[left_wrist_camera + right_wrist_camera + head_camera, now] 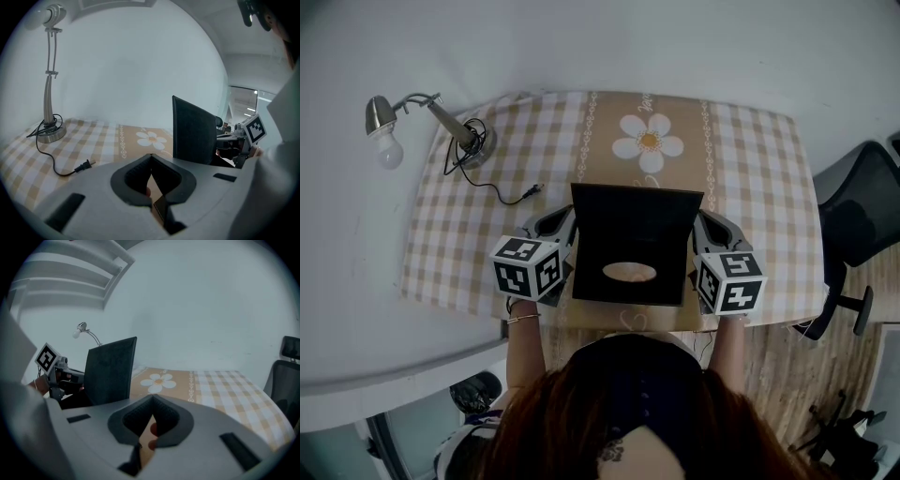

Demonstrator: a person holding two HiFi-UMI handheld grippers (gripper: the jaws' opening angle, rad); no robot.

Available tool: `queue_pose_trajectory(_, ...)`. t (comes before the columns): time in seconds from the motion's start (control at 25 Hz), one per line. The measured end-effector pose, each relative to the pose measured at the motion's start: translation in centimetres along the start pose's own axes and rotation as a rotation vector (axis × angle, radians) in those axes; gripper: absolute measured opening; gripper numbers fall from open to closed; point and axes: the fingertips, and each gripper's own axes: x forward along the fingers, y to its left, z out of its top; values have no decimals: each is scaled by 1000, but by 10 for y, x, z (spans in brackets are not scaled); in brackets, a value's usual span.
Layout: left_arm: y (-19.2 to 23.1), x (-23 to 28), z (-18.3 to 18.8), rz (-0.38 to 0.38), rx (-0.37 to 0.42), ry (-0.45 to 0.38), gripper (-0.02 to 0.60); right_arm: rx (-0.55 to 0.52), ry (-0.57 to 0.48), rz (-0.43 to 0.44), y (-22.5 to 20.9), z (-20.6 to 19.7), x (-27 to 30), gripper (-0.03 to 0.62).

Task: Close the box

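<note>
A black box point(633, 239) sits at the near middle of the table, its lid point(194, 133) raised upright point(110, 369). A pale oval point(629, 272) shows on the box's dark face. My left gripper point(548, 225) is at the box's left side, with my right gripper point(715, 230) at its right side. In the left gripper view the jaws point(150, 157) meet at their tips with nothing between them. The right gripper's jaws point(152, 399) meet the same way. Whether either gripper touches the box is unclear.
A checked tablecloth with a daisy print point(648, 142) covers the table. A desk lamp point(389, 131) stands at the far left, its cord and plug point(525, 192) trailing toward the box. An office chair point(862, 211) is off the table's right edge.
</note>
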Motion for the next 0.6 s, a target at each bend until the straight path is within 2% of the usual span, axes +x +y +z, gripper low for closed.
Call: queue_pose_trajectory(0.6,-7,-19,-3,43,-11,-21,21,4,1,-76,5,-5,-18,17)
